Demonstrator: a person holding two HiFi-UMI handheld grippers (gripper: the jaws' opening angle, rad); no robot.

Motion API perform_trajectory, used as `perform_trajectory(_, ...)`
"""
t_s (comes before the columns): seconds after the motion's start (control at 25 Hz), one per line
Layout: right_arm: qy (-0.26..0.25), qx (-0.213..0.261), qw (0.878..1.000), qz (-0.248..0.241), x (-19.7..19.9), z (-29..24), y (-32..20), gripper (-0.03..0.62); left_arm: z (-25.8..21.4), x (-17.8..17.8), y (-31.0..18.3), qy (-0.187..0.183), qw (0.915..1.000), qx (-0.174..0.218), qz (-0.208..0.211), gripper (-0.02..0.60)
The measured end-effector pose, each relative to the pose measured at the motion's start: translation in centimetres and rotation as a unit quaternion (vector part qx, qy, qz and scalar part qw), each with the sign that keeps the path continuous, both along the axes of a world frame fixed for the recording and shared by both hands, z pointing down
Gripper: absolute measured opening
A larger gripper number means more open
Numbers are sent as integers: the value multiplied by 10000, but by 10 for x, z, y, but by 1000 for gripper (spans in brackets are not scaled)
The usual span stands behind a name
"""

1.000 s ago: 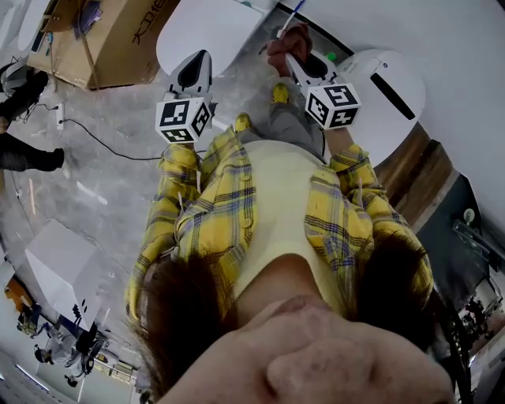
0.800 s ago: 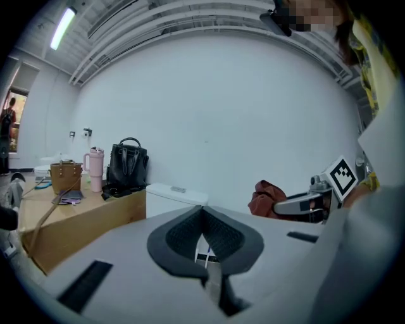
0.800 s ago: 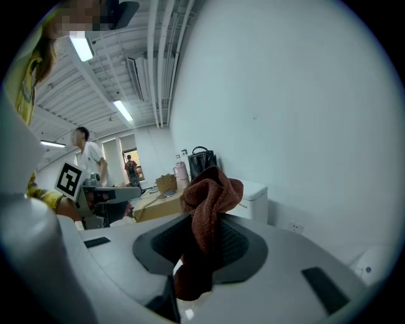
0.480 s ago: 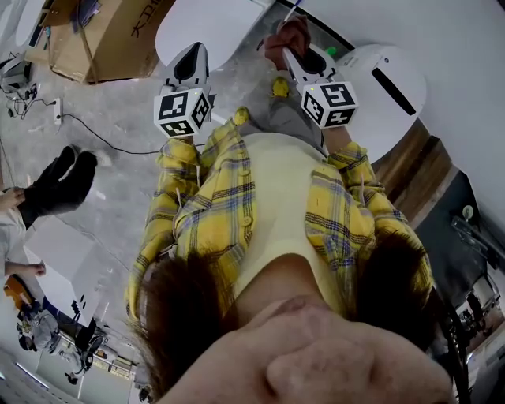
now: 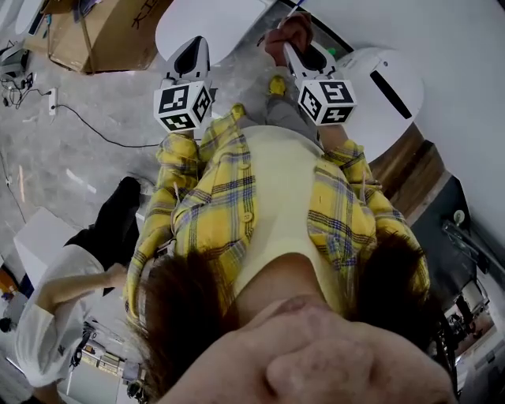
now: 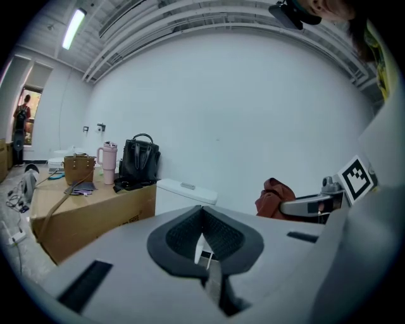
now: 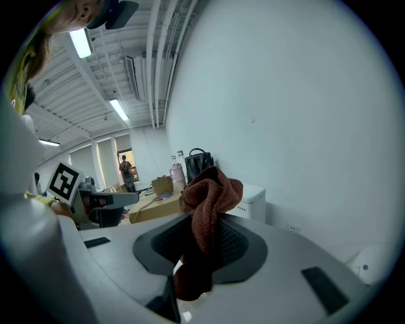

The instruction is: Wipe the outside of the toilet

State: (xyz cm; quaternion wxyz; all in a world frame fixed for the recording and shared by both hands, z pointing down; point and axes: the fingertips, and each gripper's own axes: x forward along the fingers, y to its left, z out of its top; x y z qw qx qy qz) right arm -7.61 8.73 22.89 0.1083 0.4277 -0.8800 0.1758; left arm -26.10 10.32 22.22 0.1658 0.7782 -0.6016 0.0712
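Observation:
The white toilet point(image 5: 209, 24) shows at the top of the head view; its tank point(image 6: 186, 192) stands against the wall in the left gripper view and also shows as the tank point(image 7: 253, 201) in the right gripper view. My right gripper point(image 5: 304, 54) is shut on a rust-red cloth point(image 7: 212, 196), which bunches above the jaws and hangs down between them. That cloth point(image 5: 286, 35) is held in the air near the toilet, apart from it. My left gripper point(image 5: 189, 59) hovers to the left, jaws shut with nothing between them point(image 6: 202, 212).
A cardboard box point(image 5: 102, 31) left of the toilet carries a black handbag point(image 6: 139, 161), a pink tumbler point(image 6: 106, 163) and a brown bag point(image 6: 78, 169). Another white rounded fixture point(image 5: 387, 79) sits at the right by a wooden platform point(image 5: 414, 177). A bystander point(image 5: 71, 292) bends at lower left.
A bystander in a white top and dark trousers has walked into the lower left of the head view. Both grippers have stayed almost where they were.

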Motion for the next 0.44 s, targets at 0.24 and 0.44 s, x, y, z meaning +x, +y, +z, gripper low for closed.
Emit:
perform_trajectory(0.24,-52,-69,9999,54,-7,3,5,115,5,-5,5,-114,9999,-73,-62,8)
perform_trajectory(0.44,-298,-165,9992,208,-9,-2,11,115,2,-9,10,-43,9998,-86,-173,8)
